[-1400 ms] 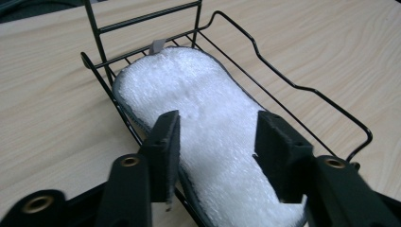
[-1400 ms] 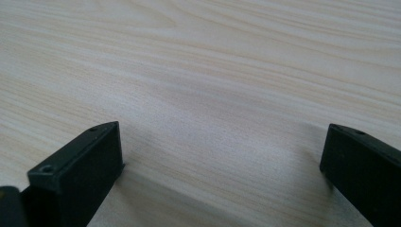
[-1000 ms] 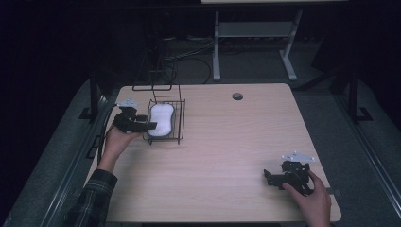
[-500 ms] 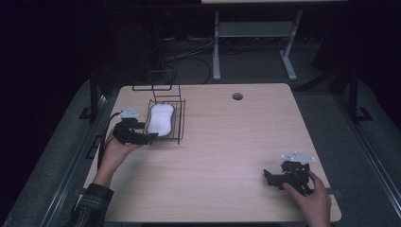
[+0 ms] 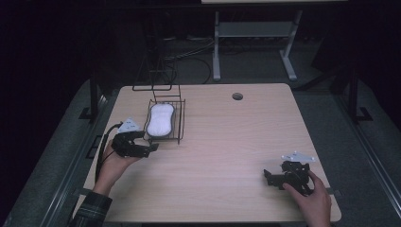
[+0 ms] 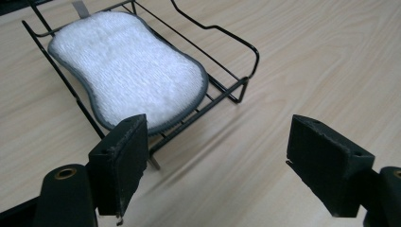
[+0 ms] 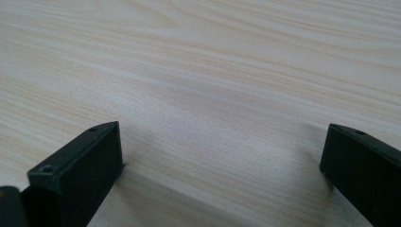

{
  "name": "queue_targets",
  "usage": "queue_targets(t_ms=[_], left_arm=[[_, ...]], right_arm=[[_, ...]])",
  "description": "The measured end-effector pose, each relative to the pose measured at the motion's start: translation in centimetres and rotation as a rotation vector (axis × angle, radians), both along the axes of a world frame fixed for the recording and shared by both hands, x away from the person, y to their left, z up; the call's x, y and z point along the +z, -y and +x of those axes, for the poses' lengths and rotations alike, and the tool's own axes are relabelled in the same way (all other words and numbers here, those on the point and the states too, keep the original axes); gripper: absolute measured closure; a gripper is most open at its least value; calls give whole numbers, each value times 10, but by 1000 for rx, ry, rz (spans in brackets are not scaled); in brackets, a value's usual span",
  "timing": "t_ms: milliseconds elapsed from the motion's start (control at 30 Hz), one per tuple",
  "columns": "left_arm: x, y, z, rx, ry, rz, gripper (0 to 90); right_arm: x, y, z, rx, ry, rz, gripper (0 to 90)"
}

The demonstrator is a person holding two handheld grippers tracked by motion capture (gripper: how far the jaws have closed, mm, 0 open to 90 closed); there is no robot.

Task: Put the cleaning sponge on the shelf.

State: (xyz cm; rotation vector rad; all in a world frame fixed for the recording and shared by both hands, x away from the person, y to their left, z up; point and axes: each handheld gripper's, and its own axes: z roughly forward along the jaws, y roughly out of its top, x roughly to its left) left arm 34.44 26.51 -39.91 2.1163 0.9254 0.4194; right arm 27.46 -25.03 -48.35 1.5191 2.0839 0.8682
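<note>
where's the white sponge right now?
The white sponge lies flat in the black wire rack on the table's left half in the high view, just beyond the left gripper, whose open jaws are empty.

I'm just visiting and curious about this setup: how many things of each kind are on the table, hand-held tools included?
White sponge pad: 1
Black wire rack holding it: 1
Hand-held grippers: 2, the left gripper with jaws apart and nothing between them, and the right gripper, also with jaws apart
Total: 4
</note>
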Motion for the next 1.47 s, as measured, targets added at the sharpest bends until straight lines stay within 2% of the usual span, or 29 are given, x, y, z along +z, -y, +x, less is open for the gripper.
queue_targets(t_ms=[133,267,433,567,833,1100,1267,1333,1433,1467], left_arm=[[-6,1,-10,4,8,8,195],[-13,3,-20,11,14,38,196],[-20,5,-31,-7,13,46,186],[-29,10,-39,-19,9,74,181],[-46,16,-51,-57,-44,116,176],[-55,16,-58,-68,-70,135,158],[-62,15,-59,-78,-94,166,145],[-64,16,-59,-83,-101,167,144],[-66,15,-59,-85,-118,144,137],[-66,14,-59,-86,-112,139,135]], right_arm=[[0,0,0,0,0,0,0],[0,0,0,0,0,0,0],[0,0,0,-1,-1,0,0],[0,0,0,-1,0,0,0],[0,0,-1,-2,-1,0,0],[0,0,-1,-2,0,0,0],[0,0,-1,-2,0,0,0],[0,0,-1,-2,0,0,0],[0,0,-1,-2,0,0,0],[0,0,-1,-2,-1,0,0]])
